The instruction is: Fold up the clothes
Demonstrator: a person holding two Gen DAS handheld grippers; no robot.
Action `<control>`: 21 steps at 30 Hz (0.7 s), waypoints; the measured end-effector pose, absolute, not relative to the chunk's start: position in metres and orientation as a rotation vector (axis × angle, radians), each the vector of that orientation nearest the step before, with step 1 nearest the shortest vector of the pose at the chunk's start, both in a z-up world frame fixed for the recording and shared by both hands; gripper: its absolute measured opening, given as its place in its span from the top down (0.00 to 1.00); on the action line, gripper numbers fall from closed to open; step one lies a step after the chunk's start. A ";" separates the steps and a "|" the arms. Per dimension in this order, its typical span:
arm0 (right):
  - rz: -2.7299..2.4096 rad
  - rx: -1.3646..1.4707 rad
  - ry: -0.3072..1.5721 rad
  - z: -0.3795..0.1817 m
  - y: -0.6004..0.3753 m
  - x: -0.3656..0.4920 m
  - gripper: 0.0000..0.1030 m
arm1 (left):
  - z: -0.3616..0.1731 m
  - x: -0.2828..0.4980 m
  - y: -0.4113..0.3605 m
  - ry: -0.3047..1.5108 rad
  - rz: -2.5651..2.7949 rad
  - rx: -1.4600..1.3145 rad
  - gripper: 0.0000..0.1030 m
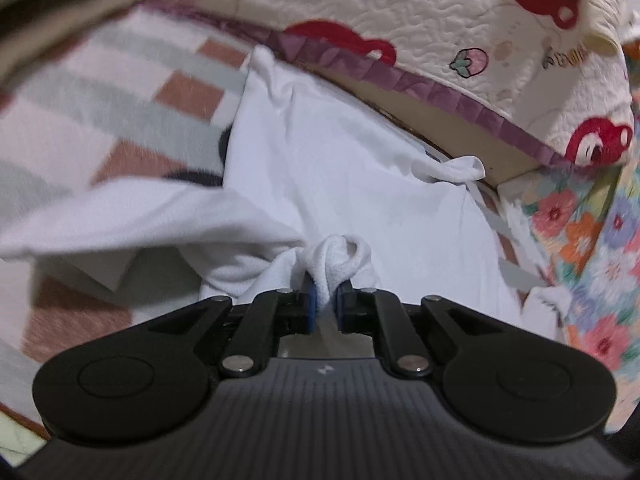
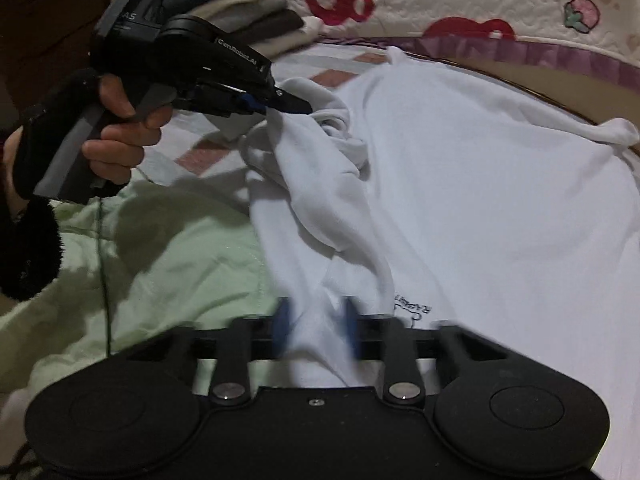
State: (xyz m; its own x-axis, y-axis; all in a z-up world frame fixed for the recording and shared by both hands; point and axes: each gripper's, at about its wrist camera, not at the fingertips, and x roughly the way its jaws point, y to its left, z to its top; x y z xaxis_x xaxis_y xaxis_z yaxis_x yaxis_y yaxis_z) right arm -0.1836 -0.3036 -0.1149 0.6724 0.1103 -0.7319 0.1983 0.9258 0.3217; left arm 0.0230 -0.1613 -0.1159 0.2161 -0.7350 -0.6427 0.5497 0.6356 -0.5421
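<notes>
Both tongs are on the white T-shirt [image 2: 460, 184], which lies spread over the patterned bed cover [image 1: 120, 92] just below the quilted cream blanket with red bears [image 1: 420, 12]. The left gripper [image 1: 326, 300] has its blue pads pinched tight on a bunched knot of the shirt's edge, jaws nearly closed with cloth puffing out above them; seen from the right wrist, it lifts that bunch clear of the bed. The right gripper [image 2: 316, 320] straddles another fold of the same shirt, cloth running between its pads, but motion blur smears the fingers, so whether it is really clamped I cannot tell. To do this fold well, I'd say both grips should travel together, level and taut, so the lifted side lands flat across the body rather than rolling into a rope; the left's grab looks bulky and may need regripping on a single layer. Hard to read: which part each gripper holds, sleeve or hem, the small dark print [image 2: 414, 307] near the right fingers, and the stacked folded clothes [image 2: 264, 20] cut off behind the left gripper.
</notes>
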 end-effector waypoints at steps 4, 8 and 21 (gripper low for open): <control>0.001 0.520 0.775 -0.110 -0.317 -0.196 0.86 | -0.096 0.016 -0.132 0.983 -0.862 -0.199 0.92; 0.099 0.662 0.705 -0.104 -0.321 -0.207 0.87 | -0.075 0.008 -0.103 0.951 -0.824 -0.184 0.92; 0.346 0.728 0.863 -0.127 -0.238 -0.188 0.90 | -0.074 -0.032 -0.007 0.965 -0.553 0.051 0.96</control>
State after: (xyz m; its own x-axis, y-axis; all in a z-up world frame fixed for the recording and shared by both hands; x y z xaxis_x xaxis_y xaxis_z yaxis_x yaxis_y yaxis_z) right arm -0.1885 -0.2381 -0.1270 0.6159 0.5502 -0.5639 0.0079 0.7114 0.7028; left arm -0.0322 -0.0072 -0.0735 0.4424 -0.4238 -0.7904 0.4678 0.8610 -0.1998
